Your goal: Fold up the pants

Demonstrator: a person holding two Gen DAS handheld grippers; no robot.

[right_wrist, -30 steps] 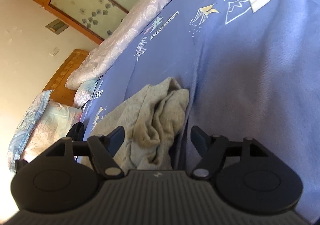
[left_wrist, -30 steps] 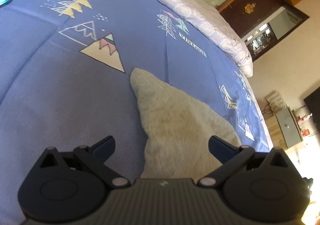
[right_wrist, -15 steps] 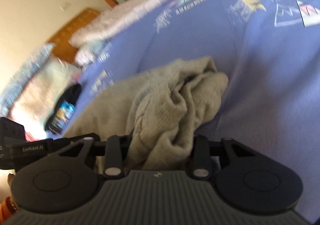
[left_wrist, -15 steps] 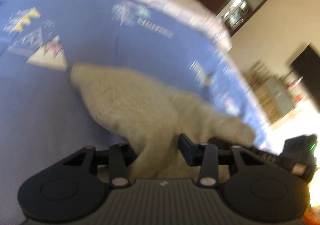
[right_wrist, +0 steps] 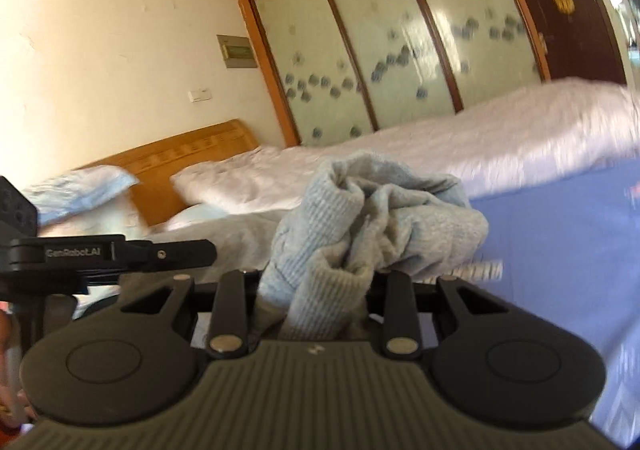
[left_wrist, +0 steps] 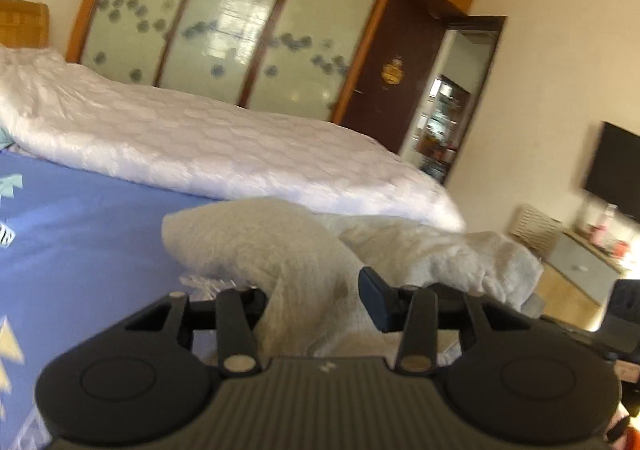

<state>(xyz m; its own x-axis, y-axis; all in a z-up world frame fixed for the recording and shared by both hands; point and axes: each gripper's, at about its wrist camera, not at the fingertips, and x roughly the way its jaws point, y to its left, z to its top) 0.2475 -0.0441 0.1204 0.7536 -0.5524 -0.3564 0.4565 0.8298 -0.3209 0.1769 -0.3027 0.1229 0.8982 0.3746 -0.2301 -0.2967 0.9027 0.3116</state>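
Lifted clear of the blue printed bedspread (left_wrist: pixel 92 234): grey knit pants (left_wrist: pixel 280 250), pinched between the narrowed fingers of the left gripper (left_wrist: pixel 316 302) and bunched, ribbed edge foremost, between those of the right gripper (right_wrist: pixel 316 290). Soft, fleecy, creased, sagging ahead of both sets of fingertips. Apparently mid-pickup, folding proper not yet begun. Next, probably: spread apart to pull the cloth flat, then lowered onto the bedspread beyond the fingers.
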